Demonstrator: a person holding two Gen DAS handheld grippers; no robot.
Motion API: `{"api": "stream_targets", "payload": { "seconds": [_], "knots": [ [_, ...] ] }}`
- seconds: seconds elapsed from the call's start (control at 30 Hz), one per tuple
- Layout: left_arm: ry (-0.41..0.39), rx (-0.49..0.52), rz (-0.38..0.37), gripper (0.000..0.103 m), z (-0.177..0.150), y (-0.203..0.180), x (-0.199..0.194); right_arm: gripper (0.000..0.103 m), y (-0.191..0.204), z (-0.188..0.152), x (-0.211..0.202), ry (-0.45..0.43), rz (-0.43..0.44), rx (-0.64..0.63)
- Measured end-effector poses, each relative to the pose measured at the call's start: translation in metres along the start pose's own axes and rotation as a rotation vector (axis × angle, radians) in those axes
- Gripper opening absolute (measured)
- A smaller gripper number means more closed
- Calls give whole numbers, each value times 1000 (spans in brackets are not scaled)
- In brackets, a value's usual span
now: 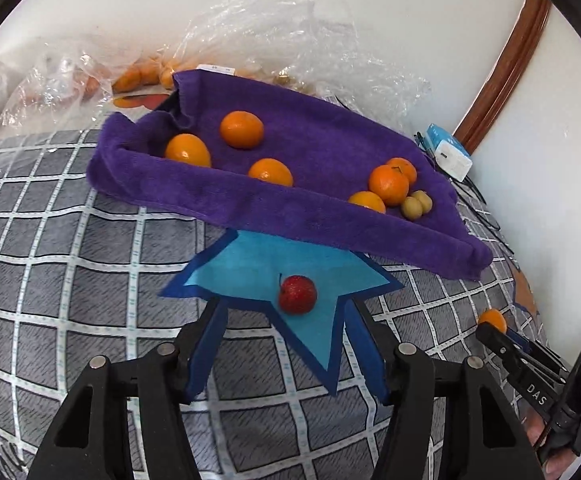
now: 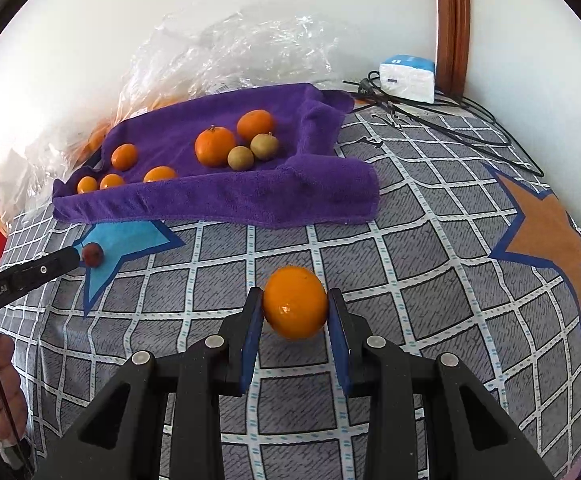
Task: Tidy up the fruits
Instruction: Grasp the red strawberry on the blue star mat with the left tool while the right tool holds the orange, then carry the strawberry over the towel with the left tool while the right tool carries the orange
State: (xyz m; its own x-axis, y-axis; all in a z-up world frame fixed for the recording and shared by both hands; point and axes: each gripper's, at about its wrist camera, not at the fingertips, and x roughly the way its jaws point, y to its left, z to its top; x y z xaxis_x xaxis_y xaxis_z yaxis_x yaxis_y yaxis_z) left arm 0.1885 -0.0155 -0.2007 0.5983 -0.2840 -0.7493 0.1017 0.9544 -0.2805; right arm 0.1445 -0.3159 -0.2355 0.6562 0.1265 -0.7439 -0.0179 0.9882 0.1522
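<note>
Between the blue pads of the right gripper (image 2: 295, 312) an orange (image 2: 295, 303) is clamped, held just above the grey checked bedcover (image 2: 410, 240); both pads are pressed against its sides, and the jaws are kept only as far apart as the fruit is wide. From the left wrist view the same orange (image 1: 492, 319) is seen at the tip of the right gripper (image 1: 490, 330), near the right edge of the frame.

Ahead of the left gripper (image 1: 286, 312) a small red fruit (image 1: 297, 294) is seen resting on a light-blue star patch (image 1: 250, 264) of the bedcover. The left jaws are set apart, about half open, with the red fruit lying just beyond and between the fingertips; no contact by the pads is shown. In the right wrist view the left gripper (image 2: 76, 258) is seen with its tip right at the red fruit (image 2: 92, 255), though contact cannot be judged there.

Behind the star patch a purple towel (image 1: 310, 216) is spread with raised edges. On it several oranges are scattered, among them one near its middle (image 1: 241, 129), and two small yellow-green fruits (image 1: 416, 204) lie touching beside a cluster of oranges at its right end. Crumpled clear plastic bags (image 1: 270, 40) with more oranges inside are piled behind the towel against the white wall. A white and blue box (image 2: 408, 76) and black cables (image 2: 450, 120) lie at the far corner of the bedcover, and an orange star patch (image 2: 546, 232) is printed at the right.
</note>
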Motion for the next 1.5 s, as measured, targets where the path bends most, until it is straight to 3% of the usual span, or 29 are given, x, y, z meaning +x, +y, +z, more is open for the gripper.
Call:
{"api": "stream_targets", "payload": {
  "seconds": [0.07,0.23,0.37,0.53,0.77,1.07,1.5],
  "knots": [
    [15,1,18,48,1,-3,8,32,-3,1,3,4,-3,3],
    [7,20,37,41,3,-11,15,32,-9,3,8,16,-1,22],
    [13,38,45,21,2,-14,17,32,-8,5,11,20,10,25],
    [18,16,36,21,4,-9,13,32,-3,6,13,22,16,21],
    [-42,31,35,21,9,-1,-23,32,8,16,-3,-2,17,3],
    [-109,-18,40,21,17,19,-63,32,22,36,-24,-41,10,-6],
    [-138,-37,56,21,34,29,-77,32,43,59,-35,-62,9,-30]
  ]
}}
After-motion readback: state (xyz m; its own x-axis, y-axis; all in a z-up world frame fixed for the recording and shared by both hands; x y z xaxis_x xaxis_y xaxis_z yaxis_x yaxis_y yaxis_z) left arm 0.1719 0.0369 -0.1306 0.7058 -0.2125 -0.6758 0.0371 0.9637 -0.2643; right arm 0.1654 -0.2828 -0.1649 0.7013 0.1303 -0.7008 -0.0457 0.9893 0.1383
